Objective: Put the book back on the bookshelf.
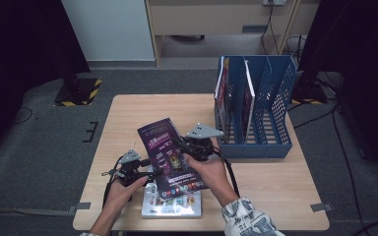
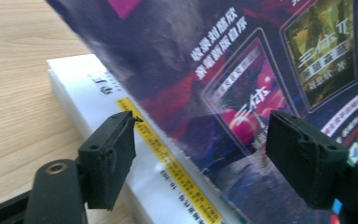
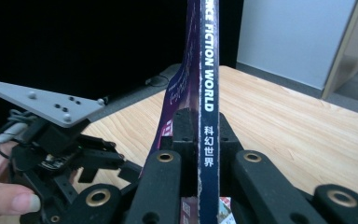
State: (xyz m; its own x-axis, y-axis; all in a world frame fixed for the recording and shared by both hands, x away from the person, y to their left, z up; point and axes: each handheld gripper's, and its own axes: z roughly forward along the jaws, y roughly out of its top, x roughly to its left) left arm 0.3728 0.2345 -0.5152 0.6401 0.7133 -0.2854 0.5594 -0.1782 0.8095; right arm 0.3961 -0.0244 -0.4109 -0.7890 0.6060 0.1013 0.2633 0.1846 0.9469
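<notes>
A purple magazine [image 1: 170, 157] is held tilted above the table [image 1: 128, 118]. My right gripper [image 1: 181, 146] is shut on its spine edge; the right gripper view has that spine [image 3: 208, 70], printed "Science Fiction World", clamped upright between the two jaws [image 3: 200, 135]. My left gripper [image 1: 152, 173] sits at the magazine's lower left edge. Seen from the left gripper view, its jaws [image 2: 200, 149] stand wide apart with the cover [image 2: 242, 70] just beyond them, not pressed by the pads. Under the magazine a white book [image 1: 172, 204] [image 2: 98, 93] lies flat near the front edge.
A blue file rack [image 1: 256, 105] stands at the table's right rear, with two magazines upright in its left slots. The left gripper [image 3: 88, 168] and a thumb appear at the lower left of the right gripper view. Bare wood stretches to the left and rear.
</notes>
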